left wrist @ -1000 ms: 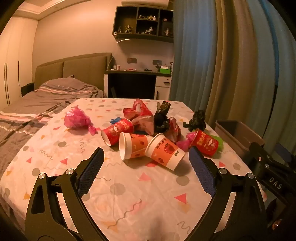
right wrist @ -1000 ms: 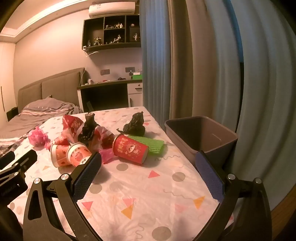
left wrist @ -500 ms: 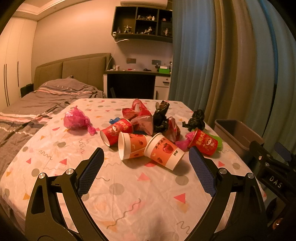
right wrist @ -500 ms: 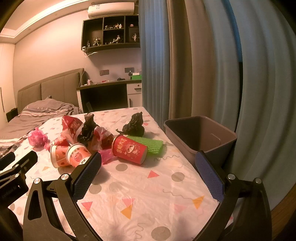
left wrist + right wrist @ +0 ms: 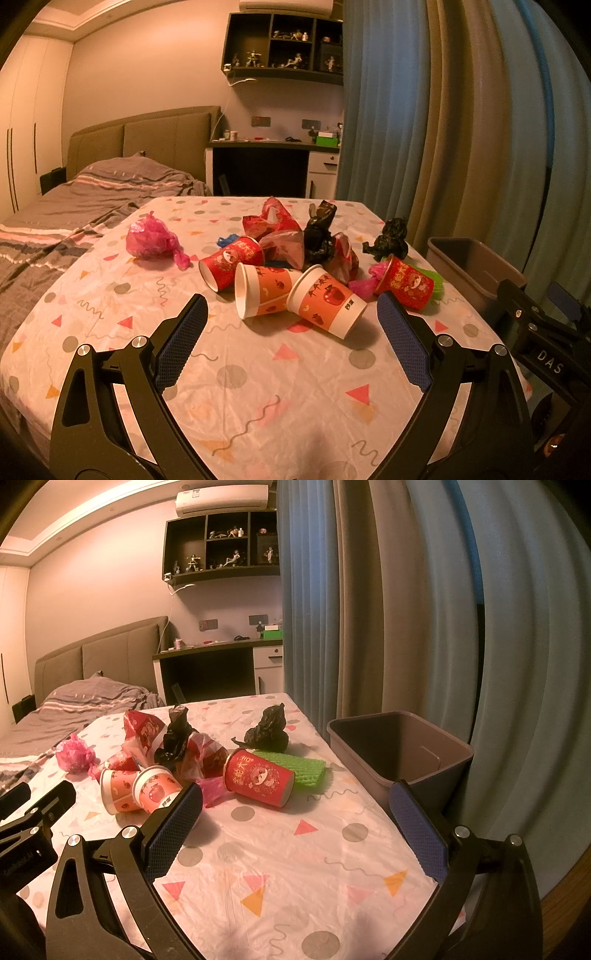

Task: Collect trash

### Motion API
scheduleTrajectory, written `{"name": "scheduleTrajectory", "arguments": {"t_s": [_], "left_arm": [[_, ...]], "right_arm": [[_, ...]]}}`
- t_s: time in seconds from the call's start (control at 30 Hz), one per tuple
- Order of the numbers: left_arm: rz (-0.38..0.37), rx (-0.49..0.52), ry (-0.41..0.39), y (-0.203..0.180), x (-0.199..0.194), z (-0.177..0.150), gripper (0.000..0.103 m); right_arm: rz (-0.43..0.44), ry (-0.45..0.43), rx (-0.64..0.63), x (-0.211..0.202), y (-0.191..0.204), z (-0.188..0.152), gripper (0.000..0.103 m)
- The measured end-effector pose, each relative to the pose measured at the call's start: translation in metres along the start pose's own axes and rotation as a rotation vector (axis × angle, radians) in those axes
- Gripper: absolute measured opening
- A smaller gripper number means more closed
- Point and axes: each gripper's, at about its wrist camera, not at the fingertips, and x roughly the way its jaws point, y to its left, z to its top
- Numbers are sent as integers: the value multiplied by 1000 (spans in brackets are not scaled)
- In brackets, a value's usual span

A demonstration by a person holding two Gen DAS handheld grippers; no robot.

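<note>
Little has shifted since the earlier frames: both views have crept slightly nearer the trash, and nothing has been lifted. From the left wrist view, the left gripper [image 5: 291, 321] is seen spread wide and empty, held above the near edge of the table [image 5: 258, 398]. Two orange cups [image 5: 295, 295] lie on their sides straight ahead of it, one mouth turned left, the other's long axis running toward the near right; a red cup [image 5: 231, 260] and a pink bag [image 5: 151, 242] lie further left. From the right wrist view, the right gripper [image 5: 295, 816] is likewise seen apart and empty. Another red cup [image 5: 258, 777] lies on its side just ahead, long axis across the fingers, touching green mesh [image 5: 295, 770]. The bin [image 5: 402, 753] stands off the right edge. The right gripper is judged nearer both that cup and the bin.
</note>
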Motion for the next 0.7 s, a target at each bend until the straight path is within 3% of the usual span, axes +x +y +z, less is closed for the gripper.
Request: {"name": "scheduleTrajectory", "arguments": {"t_s": [0.7], "left_arm": [[1, 0, 0, 0, 0, 0, 91]], "right_arm": [[-1, -3, 0, 0, -2, 2, 98]]}}
